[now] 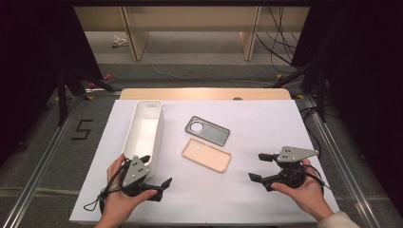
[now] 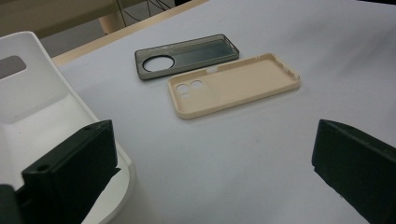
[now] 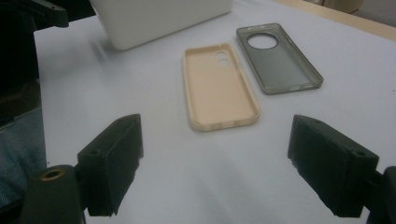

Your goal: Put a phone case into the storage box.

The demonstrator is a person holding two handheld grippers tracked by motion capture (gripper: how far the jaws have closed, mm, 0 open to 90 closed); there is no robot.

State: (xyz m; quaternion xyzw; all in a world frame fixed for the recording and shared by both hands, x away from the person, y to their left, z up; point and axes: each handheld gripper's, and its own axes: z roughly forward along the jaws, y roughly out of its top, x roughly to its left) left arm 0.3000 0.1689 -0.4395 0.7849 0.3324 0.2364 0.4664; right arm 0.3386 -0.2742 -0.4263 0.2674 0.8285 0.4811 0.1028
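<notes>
Two phone cases lie hollow side up in the middle of the white table top: a dark grey one (image 1: 207, 130) with a round camera hole, and a beige one (image 1: 206, 155) just in front of it. Both also show in the left gripper view, grey (image 2: 187, 56) and beige (image 2: 233, 84), and in the right gripper view, grey (image 3: 280, 58) and beige (image 3: 219, 86). My left gripper (image 1: 154, 171) (image 2: 210, 177) is open and empty beside the near end of a long white bin (image 1: 145, 128). My right gripper (image 1: 260, 167) (image 3: 219, 172) is open and empty, to the right of the beige case.
The white bin (image 2: 28, 102) (image 3: 159, 18) runs lengthwise along the left side of the table and looks empty. A wooden table edge (image 1: 204, 93) shows at the back. Metal rails, floor and cables surround the table. Bare surface lies between the grippers and the cases.
</notes>
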